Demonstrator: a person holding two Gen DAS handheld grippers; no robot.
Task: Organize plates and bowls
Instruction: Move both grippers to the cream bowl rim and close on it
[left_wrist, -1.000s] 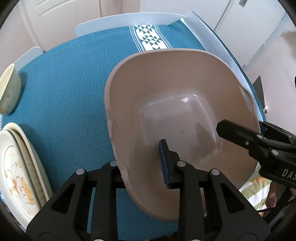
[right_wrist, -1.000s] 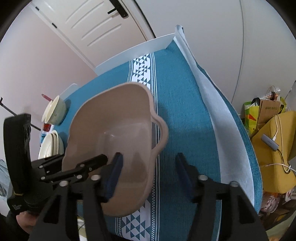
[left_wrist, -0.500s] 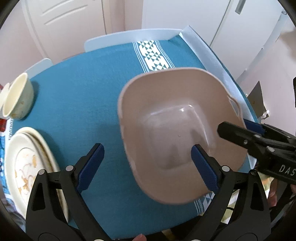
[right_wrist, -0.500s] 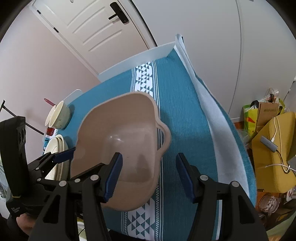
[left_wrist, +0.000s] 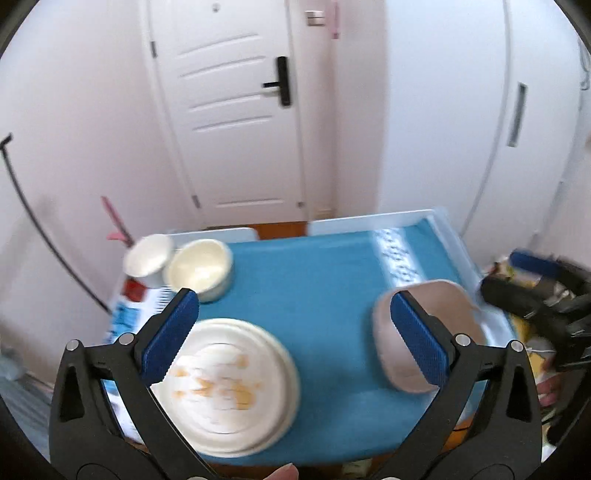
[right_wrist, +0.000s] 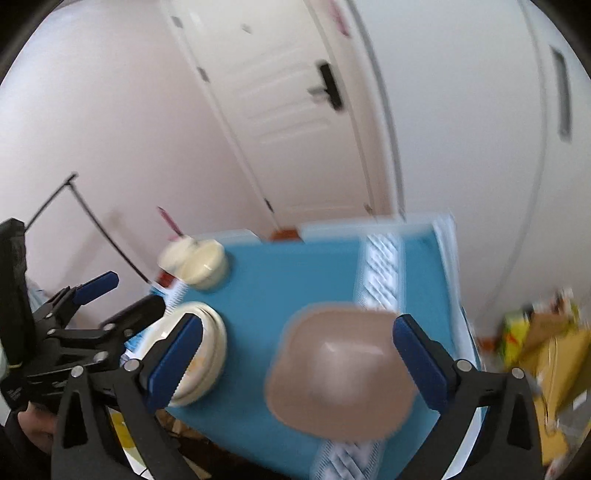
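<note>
A beige plastic basin (right_wrist: 340, 373) sits on the teal tablecloth at the right side of the table; it also shows in the left wrist view (left_wrist: 424, 332). A stack of cream plates (left_wrist: 229, 384) with orange marks lies at the front left, also in the right wrist view (right_wrist: 203, 350). A cream bowl (left_wrist: 201, 267) and a white cup (left_wrist: 147, 258) stand at the back left. My left gripper (left_wrist: 295, 339) is open and empty, raised above the table. My right gripper (right_wrist: 299, 362) is open and empty above the basin.
The table (left_wrist: 314, 273) has white edges and a patterned stripe (left_wrist: 399, 258) on the right. A white door (left_wrist: 236, 110) stands behind it. Bags and boxes (right_wrist: 539, 339) lie on the floor to the right. Both views are motion-blurred.
Both grippers have let go of the basin, opened wide and pulled up and back from the table. The basin now rests on the cloth.
</note>
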